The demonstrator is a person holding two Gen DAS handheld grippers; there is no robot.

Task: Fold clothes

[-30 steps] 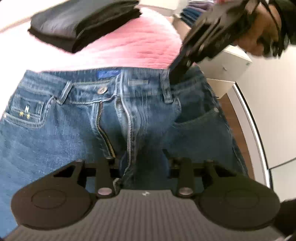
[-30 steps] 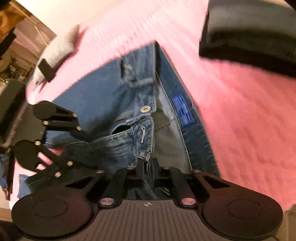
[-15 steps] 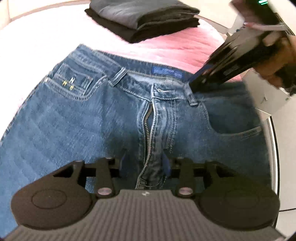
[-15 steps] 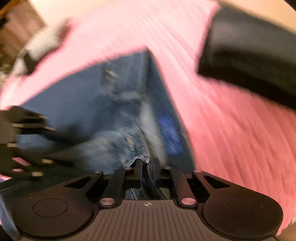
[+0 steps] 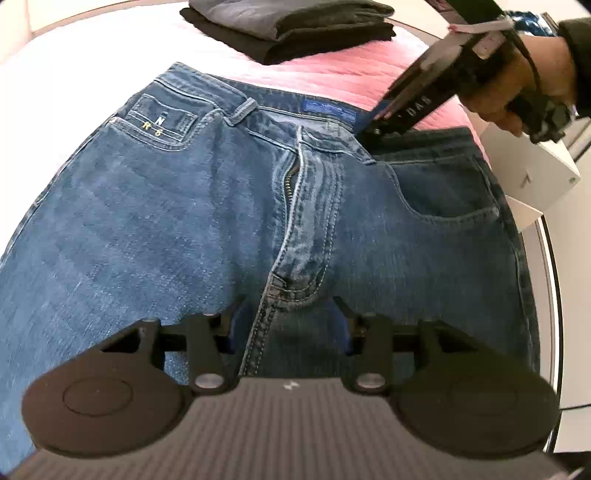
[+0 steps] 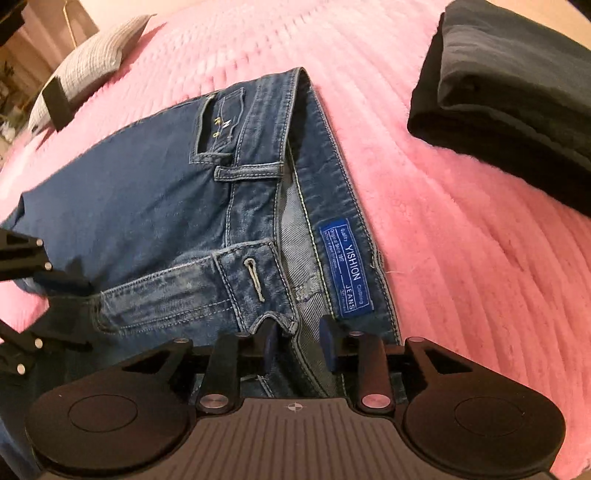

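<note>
Blue jeans lie front up on a pink blanket, fly unzipped, waistband unbuttoned. My left gripper is open, its fingers either side of the crotch seam just below the fly. My right gripper is open over the waistband by the buttonhole flap and the blue label. In the left wrist view the right gripper points down at the waistband. The left gripper's fingers show at the left edge of the right wrist view.
A stack of folded dark clothes lies on the blanket beyond the waistband, also in the right wrist view. A grey pillow lies far left. A white box stands beside the bed on the right.
Both grippers have let go of the jeans and opened. The jeans now lie flat and spread out. The right gripper has drawn back a little from the waistband.
</note>
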